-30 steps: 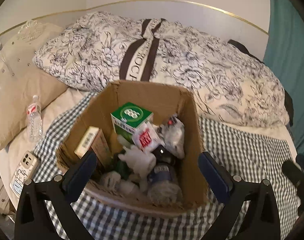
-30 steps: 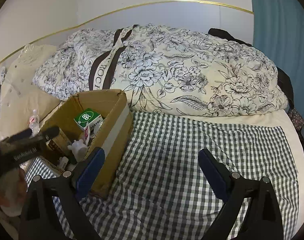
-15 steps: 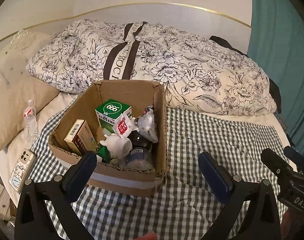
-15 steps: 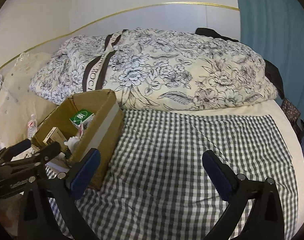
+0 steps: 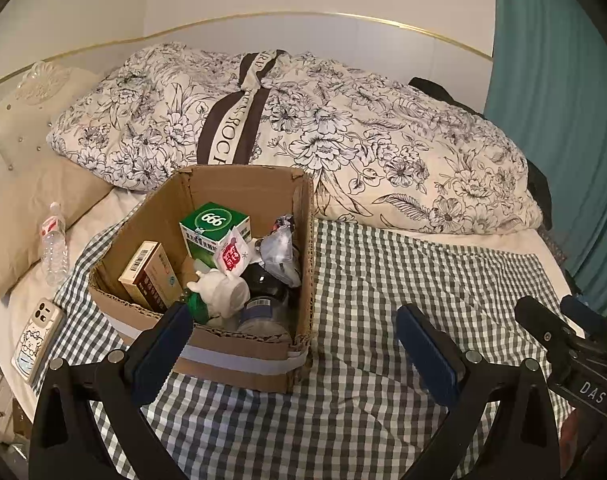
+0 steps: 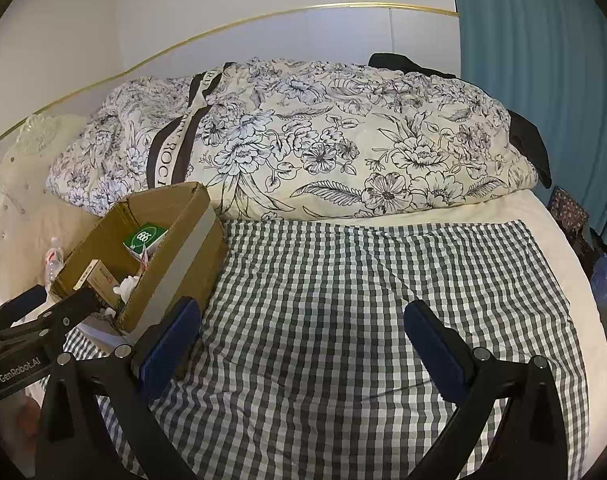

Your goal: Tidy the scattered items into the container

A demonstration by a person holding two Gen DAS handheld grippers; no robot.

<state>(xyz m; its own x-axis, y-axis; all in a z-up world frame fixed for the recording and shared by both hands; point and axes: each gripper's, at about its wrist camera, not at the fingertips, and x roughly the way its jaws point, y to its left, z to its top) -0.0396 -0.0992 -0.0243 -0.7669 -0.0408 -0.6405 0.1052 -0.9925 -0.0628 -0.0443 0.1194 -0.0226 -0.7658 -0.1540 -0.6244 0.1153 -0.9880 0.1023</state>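
Cardboard box (image 5: 239,354), centre-left on the checked cloth (image 5: 383,280), holds the cartons (image 5: 213,226) and bottles: probably light, crushable walls, best gripped at the rim. Left gripper (image 5: 295,340) and right gripper (image 6: 301,338): both wide open, empty.

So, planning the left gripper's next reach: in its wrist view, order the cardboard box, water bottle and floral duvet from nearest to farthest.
1. Cardboard box, just ahead, left of centre.
2. Water bottle, far left by the pillow.
3. Floral duvet, behind the box.
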